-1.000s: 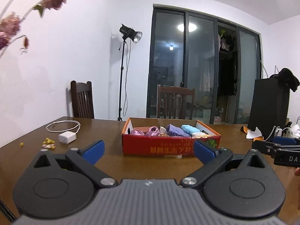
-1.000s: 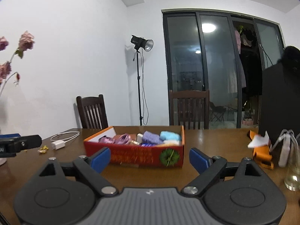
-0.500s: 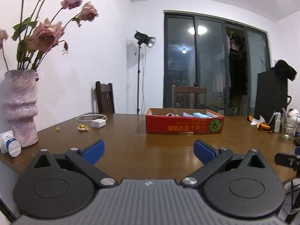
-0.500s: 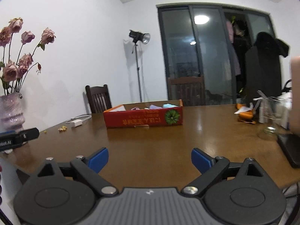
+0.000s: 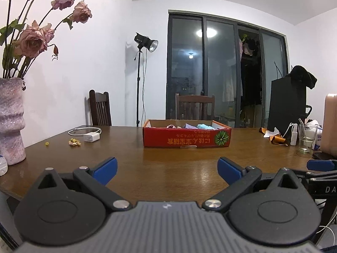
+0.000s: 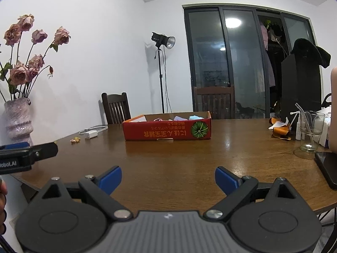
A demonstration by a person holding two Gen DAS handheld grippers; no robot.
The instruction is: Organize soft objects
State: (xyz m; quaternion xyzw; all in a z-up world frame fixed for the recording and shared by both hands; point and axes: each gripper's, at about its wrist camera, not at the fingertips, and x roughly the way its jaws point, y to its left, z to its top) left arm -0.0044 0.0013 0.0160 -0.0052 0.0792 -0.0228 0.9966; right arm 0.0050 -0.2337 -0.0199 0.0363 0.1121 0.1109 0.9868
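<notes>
A red cardboard box [image 5: 186, 137] [image 6: 167, 129] stands in the middle of the brown table. Soft pieces in pink, purple and light blue [image 5: 204, 126] [image 6: 197, 117] show just above its rim. My left gripper [image 5: 166, 168] is open over the near table edge, well short of the box, with nothing between its blue fingers. My right gripper [image 6: 168, 178] is open too, empty, and equally far back. The right gripper's blue tip [image 5: 320, 165] shows at the right edge of the left wrist view. The left gripper [image 6: 27, 154] shows at the left edge of the right wrist view.
A pink vase of dried roses [image 5: 10, 122] [image 6: 18, 120] stands at the left edge. A white charger with cable [image 5: 91, 137] and small crumbs [image 5: 73, 142] lie left of the box. A glass [image 6: 311, 130], orange scraps [image 6: 280, 130] and a dark phone [image 6: 328, 166] are on the right.
Both grippers have pulled back from the box toward the near table edge; the box now looks smaller and farther, and the vase has come into view. Both stay open.
</notes>
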